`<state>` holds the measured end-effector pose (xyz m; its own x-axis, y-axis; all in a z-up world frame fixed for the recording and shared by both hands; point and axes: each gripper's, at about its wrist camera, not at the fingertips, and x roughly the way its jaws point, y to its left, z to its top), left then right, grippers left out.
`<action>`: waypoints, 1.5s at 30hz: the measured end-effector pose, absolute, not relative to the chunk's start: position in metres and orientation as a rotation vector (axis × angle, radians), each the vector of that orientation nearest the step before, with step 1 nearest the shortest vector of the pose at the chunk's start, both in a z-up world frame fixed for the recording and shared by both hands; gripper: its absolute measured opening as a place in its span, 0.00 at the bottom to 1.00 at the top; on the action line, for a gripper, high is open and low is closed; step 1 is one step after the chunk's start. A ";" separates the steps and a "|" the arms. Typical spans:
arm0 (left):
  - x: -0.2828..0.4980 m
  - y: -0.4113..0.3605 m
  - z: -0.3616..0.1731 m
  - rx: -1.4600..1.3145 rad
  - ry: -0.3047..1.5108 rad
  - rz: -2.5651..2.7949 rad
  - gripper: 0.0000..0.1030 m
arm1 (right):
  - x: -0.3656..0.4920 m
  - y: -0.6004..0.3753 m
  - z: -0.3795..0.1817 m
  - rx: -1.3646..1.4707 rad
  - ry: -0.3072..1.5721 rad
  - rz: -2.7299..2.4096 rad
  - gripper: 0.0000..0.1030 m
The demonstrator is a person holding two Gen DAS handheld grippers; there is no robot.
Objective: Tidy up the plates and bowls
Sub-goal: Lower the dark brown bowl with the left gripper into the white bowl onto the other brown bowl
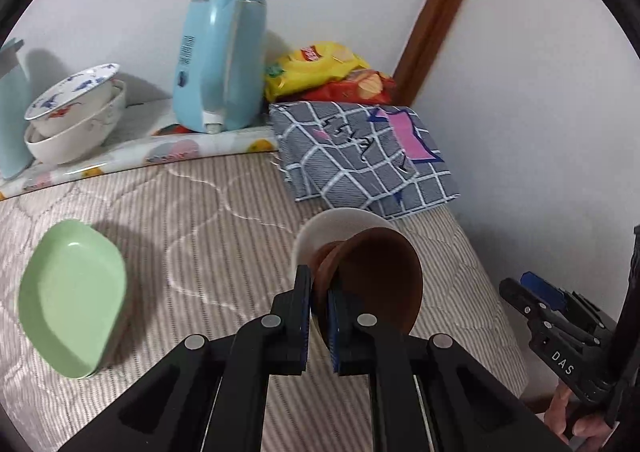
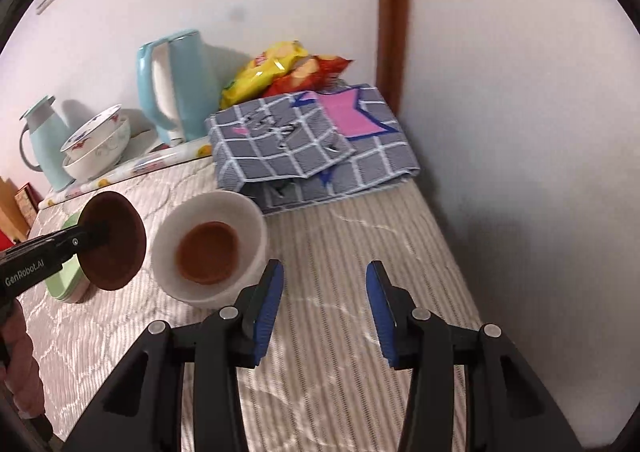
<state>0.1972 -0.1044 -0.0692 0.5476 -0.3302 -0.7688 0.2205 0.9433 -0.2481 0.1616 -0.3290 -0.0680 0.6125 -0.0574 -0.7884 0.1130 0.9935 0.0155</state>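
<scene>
My left gripper (image 1: 319, 292) is shut on the rim of a brown bowl (image 1: 380, 284), tilted and held above the quilted bed; it also shows in the right wrist view (image 2: 114, 240). A white bowl (image 2: 216, 212) stands beside it with a second brown bowl (image 2: 208, 252) inside; its rim shows behind the held bowl (image 1: 340, 220). A green dish (image 1: 72, 300) lies at the left. Two stacked patterned bowls (image 1: 76, 112) stand on the back ledge. My right gripper (image 2: 324, 288) is open and empty, just right of the white bowl.
A blue kettle (image 1: 220, 60) and a pale blue flask (image 2: 44, 140) stand on the ledge. Snack bags (image 1: 320, 68) and a folded checked cloth (image 1: 360, 156) lie in the back corner. The wall (image 2: 520, 132) runs along the right.
</scene>
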 end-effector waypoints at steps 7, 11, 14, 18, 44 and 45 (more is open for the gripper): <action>0.207 -0.120 -0.076 -0.108 0.952 -0.344 0.08 | 0.153 -0.347 -0.075 0.092 0.902 -0.124 0.41; 0.216 -0.128 -0.083 -0.106 0.968 -0.350 0.08 | 0.155 -0.351 -0.081 0.084 0.911 -0.138 0.41; 0.222 -0.132 -0.090 -0.098 0.979 -0.345 0.08 | 0.156 -0.354 -0.084 0.097 0.909 -0.140 0.41; 0.233 -0.135 -0.103 -0.105 1.008 -0.339 0.08 | 0.159 -0.357 -0.090 0.106 0.919 -0.144 0.41; 0.254 -0.142 -0.138 -0.124 1.073 -0.371 0.09 | 0.168 -0.349 -0.102 0.116 0.931 -0.112 0.41; 0.255 -0.141 -0.138 -0.126 1.074 -0.374 0.09 | 0.169 -0.348 -0.102 0.115 0.932 -0.110 0.41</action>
